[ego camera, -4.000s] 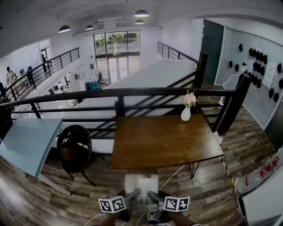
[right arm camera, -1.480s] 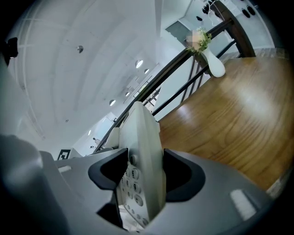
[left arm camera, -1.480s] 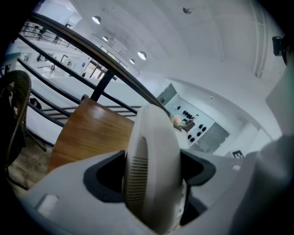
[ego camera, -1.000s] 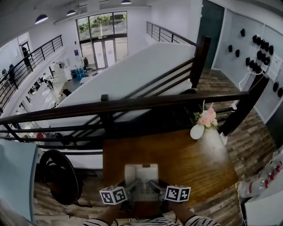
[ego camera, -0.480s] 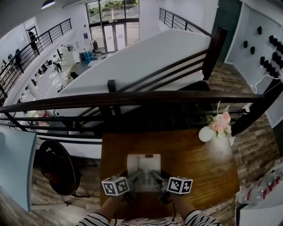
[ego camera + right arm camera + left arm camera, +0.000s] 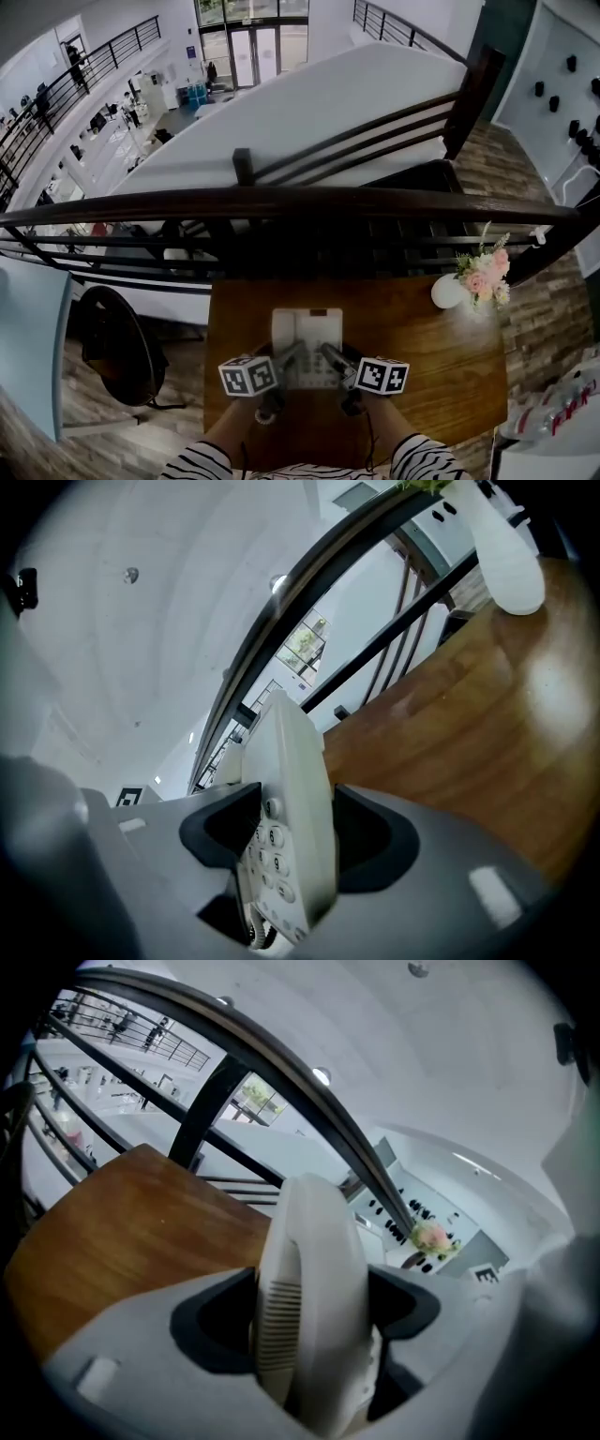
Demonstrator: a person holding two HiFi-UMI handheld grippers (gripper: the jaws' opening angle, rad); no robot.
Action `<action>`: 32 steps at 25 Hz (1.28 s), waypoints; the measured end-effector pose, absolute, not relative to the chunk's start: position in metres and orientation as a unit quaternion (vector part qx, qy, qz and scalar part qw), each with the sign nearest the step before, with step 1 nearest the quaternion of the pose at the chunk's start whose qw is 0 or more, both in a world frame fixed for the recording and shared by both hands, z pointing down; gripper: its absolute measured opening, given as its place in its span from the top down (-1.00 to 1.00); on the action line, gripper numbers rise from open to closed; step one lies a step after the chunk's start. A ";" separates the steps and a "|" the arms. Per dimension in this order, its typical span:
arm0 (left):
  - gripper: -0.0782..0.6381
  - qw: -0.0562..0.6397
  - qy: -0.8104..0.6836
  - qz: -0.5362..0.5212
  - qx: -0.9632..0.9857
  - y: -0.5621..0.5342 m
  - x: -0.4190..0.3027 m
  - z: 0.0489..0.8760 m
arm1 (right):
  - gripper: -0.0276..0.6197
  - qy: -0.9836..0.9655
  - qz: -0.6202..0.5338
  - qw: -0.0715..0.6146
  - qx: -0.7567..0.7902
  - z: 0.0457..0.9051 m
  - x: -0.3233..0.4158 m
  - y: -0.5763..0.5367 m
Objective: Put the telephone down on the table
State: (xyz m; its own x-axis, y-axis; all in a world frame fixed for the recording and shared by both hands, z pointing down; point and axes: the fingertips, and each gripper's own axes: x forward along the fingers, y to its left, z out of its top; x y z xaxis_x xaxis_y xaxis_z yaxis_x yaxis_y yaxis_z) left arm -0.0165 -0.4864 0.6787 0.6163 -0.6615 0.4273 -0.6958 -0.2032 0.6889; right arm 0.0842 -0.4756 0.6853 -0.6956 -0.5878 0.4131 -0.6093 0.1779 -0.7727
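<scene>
The left gripper (image 6: 287, 358) and the right gripper (image 6: 333, 357) are carrying the white push-button desk telephone (image 6: 307, 328) over the near middle of the brown wooden surface (image 6: 422, 370), the left fingers pinching its handset side and the right fingers pinching its keypad side. Whether its base is touching the wood cannot be told. A round white vase of pink flowers (image 6: 450, 292) is standing well apart at the far right corner, a dark metal railing (image 6: 281, 202) is running just beyond the far edge, and a black round chair (image 6: 117, 347) is sitting off to the left.
</scene>
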 end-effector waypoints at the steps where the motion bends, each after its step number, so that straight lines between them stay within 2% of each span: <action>1: -0.20 0.456 -0.439 0.020 0.774 -0.493 -0.015 0.683 | 0.17 -0.767 0.510 0.012 0.389 0.690 0.085 -0.483; 15: -0.20 0.470 -0.448 0.042 0.759 -0.572 -0.007 0.729 | 0.17 -0.756 0.530 0.025 0.384 0.734 0.094 -0.562; 32: -0.20 0.491 -0.458 0.077 0.737 -0.595 -0.009 0.755 | 0.16 -0.728 0.564 0.022 0.389 0.767 0.092 -0.584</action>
